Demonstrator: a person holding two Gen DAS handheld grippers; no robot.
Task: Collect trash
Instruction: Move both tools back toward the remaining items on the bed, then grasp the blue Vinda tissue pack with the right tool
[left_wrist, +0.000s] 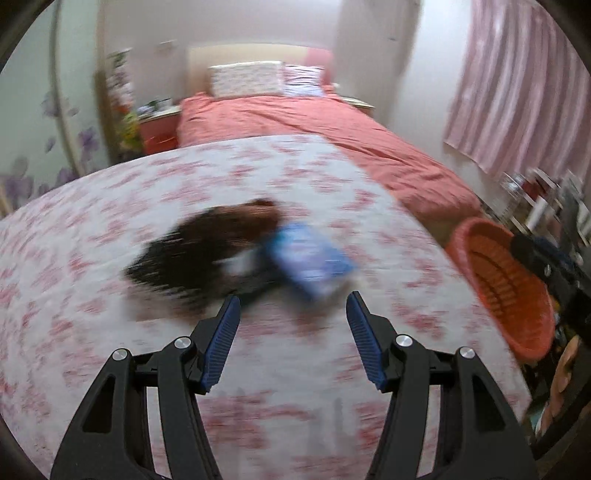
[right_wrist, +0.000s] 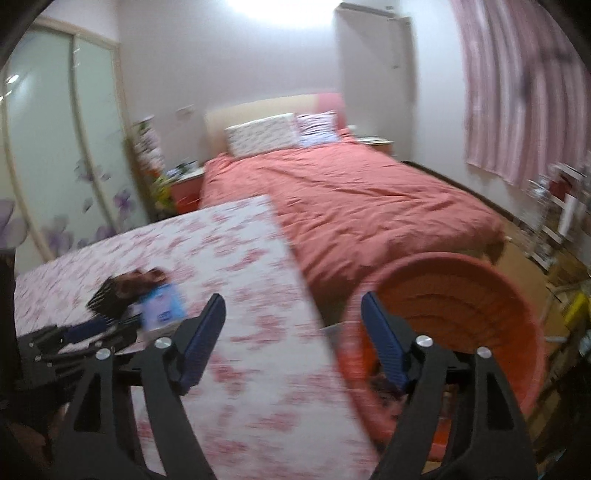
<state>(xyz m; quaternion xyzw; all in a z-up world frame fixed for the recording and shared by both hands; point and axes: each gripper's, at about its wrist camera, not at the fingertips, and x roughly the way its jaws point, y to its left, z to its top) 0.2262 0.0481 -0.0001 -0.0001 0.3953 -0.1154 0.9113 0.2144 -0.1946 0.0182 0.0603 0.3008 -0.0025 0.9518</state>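
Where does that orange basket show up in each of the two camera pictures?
Left wrist view: the orange basket sits at the right edge, beyond the floral-covered table.
Right wrist view: it fills the lower right, just behind the right gripper's open fingers.
Shared landmark: the bed with the coral cover behind it in both.

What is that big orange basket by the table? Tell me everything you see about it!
The orange basket is round and looks like plastic, with ribbed, slotted walls inside. It stands apart from the bed, beside the edge of the flowery table, lower than the tabletop, its open mouth showing. Something dark lies near its bottom, too blurred to name. The right gripper hovers over its rim, open.
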